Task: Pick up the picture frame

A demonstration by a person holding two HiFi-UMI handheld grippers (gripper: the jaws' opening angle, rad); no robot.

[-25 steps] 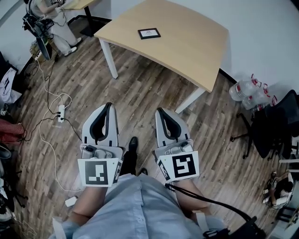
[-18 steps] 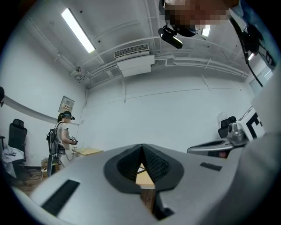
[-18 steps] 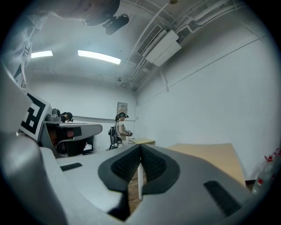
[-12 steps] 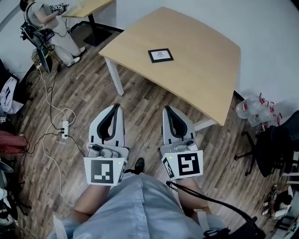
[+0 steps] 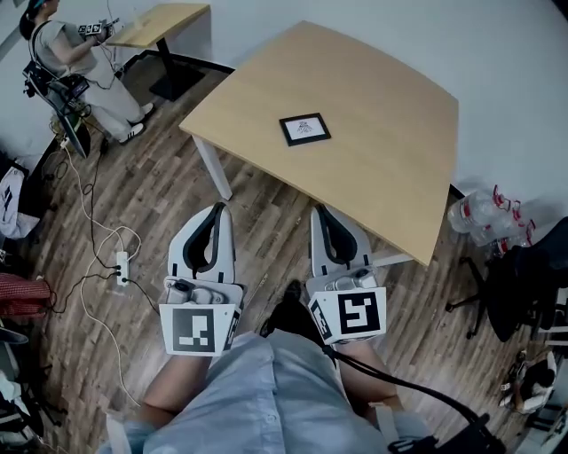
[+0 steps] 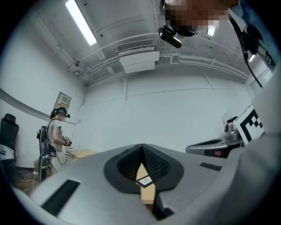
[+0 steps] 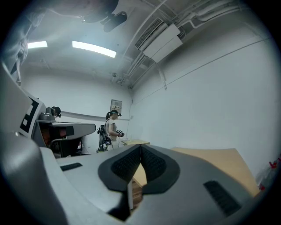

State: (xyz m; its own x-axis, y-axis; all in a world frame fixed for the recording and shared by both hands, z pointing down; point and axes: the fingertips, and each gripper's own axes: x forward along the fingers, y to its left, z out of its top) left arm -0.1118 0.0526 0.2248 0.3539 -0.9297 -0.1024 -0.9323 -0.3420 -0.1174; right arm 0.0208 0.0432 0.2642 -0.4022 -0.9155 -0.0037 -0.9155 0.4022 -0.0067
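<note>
The picture frame is small, black-edged and lies flat near the middle of a light wooden table. Both grippers are held side by side over the wooden floor, short of the table's near edge. My left gripper is shut with nothing in it, and so is my right gripper. In the left gripper view the frame shows small and far off in the gap below the closed tips of my left gripper. The right gripper view shows my right gripper shut, with the table ahead to the right.
A person stands at the far left beside a second table. Cables and a power strip lie on the floor at left. Water bottles and a black chair stand at right. A white table leg is ahead.
Both grippers have moved forward together toward the table, staying shut. The table and the frame now sit closer and lower in the head view.
</note>
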